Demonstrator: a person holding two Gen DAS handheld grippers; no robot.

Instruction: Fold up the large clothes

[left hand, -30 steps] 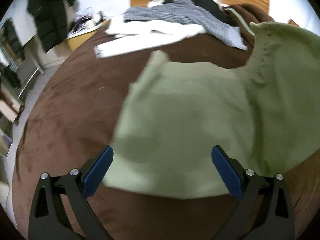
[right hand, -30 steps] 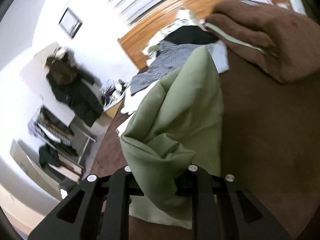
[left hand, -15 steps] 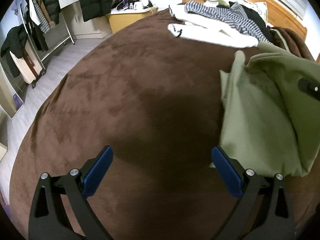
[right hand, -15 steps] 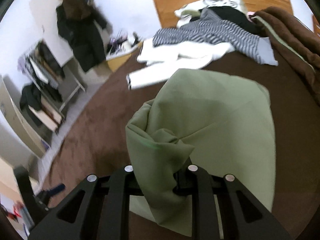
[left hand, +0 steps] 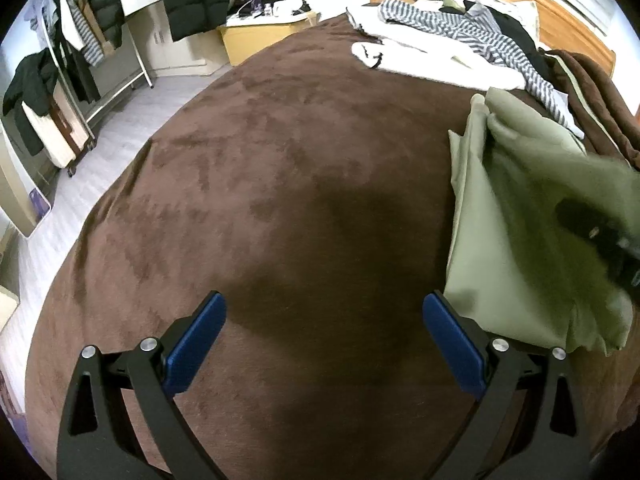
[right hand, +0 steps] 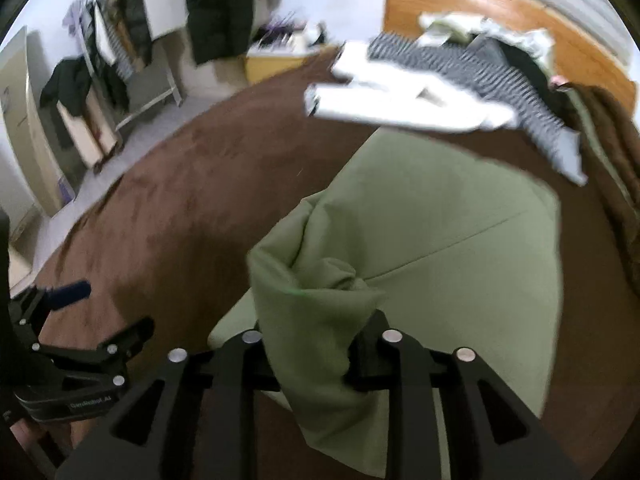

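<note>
A large olive-green garment (right hand: pixel 440 220) lies spread on the brown bed cover (right hand: pixel 160 200), one end bunched up. My right gripper (right hand: pixel 316 344) has that bunch between its fingers; the jaws are opening, and the cloth still fills the gap. In the left wrist view the green garment (left hand: pixel 520 220) fills the right side, with the right gripper (left hand: pixel 600 236) a dark blur on it. My left gripper (left hand: pixel 324 304) stands open over the bare brown bed cover (left hand: pixel 280 160), nothing between its blue pads (left hand: pixel 196 340). Its right finger sits beside the garment's near corner.
White and striped clothes (left hand: pixel 440 56) are heaped near the wooden headboard (left hand: pixel 560 12). A rolled brown blanket (left hand: pixel 600 92) lies along the right edge. Left of the bed are grey floor, a clothes rack (left hand: pixel 80 60) and a yellow bedside box (left hand: pixel 256 36).
The left gripper swung left, off the green garment, to over bare bed cover. The right gripper rolled and came down with the cloth, and the garment now lies spread on the bed.
</note>
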